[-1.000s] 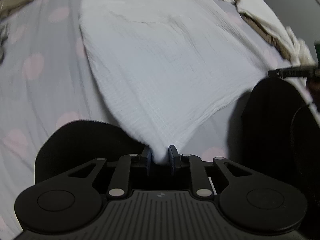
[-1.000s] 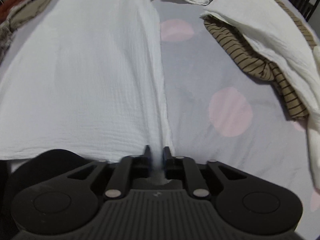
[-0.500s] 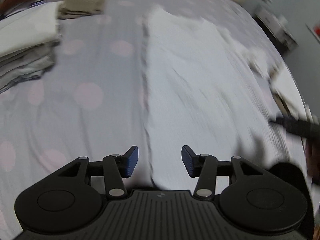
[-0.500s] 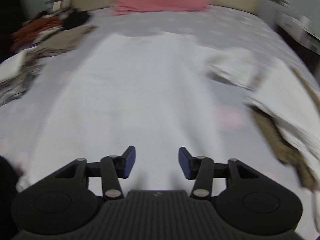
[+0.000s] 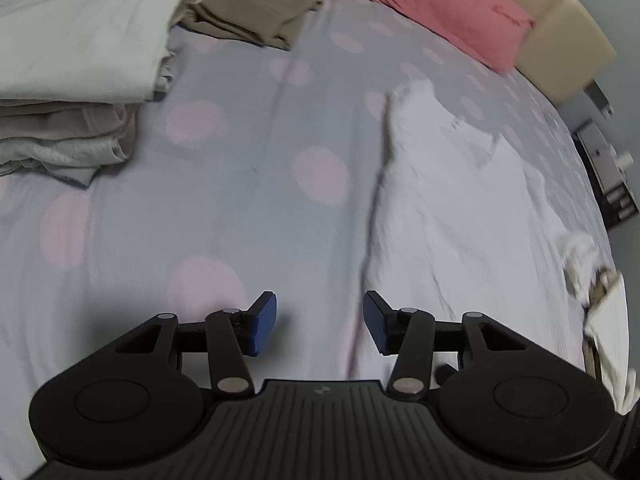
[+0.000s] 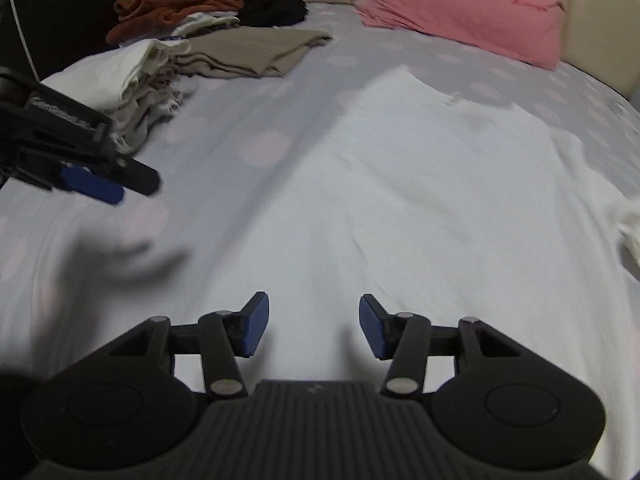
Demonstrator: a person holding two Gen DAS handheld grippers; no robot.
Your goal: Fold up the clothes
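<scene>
Left wrist: white garment (image 5: 460, 208) motion-blurred, right edge cut off; folds indistinct.

No legible text anywhere.

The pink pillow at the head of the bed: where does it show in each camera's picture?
Left wrist view: the pink pillow lies along the top, right of centre.
Right wrist view: the pillow sits at upper right, against the beige headboard.
Shared landmark: the folded tan garment.
</scene>
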